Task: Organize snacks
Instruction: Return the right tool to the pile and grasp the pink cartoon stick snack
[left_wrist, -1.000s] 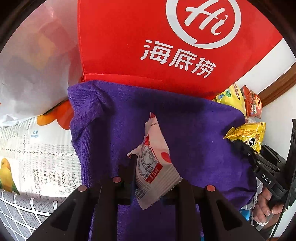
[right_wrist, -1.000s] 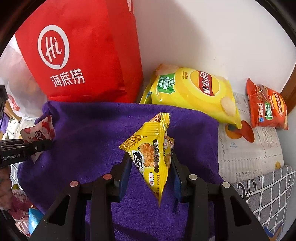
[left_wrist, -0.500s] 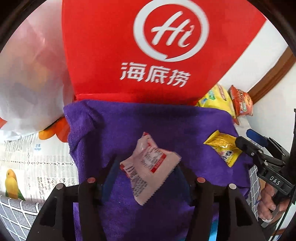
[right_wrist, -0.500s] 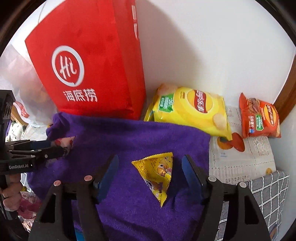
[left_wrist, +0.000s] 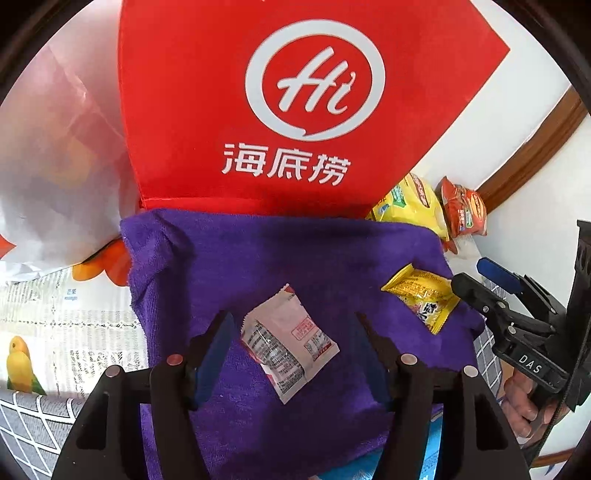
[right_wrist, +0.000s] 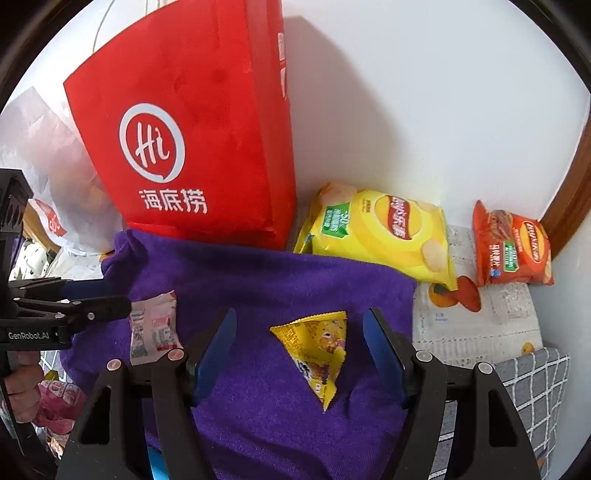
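Observation:
A white and pink snack packet (left_wrist: 288, 347) lies flat on the purple towel (left_wrist: 258, 258). My left gripper (left_wrist: 291, 321) hovers just above it with its jaws opening, and the pads stand clear of the packet on both sides. A small yellow snack packet (right_wrist: 317, 347) lies on the same towel (right_wrist: 258, 277) further right. Over it my right gripper (right_wrist: 300, 314) stands open, its blue pads apart from the packet. Each gripper shows at the edge of the other's view.
A red paper bag (left_wrist: 295, 110) stands upright behind the towel against the white wall. A large yellow chip bag (right_wrist: 380, 232) and a small orange chip bag (right_wrist: 513, 251) lie at the back right. A white plastic bag (left_wrist: 55, 166) sits at the left.
Both grippers have let go of their packets, which now lie on the towel. Both jaws have spread and both hands have risen a little.

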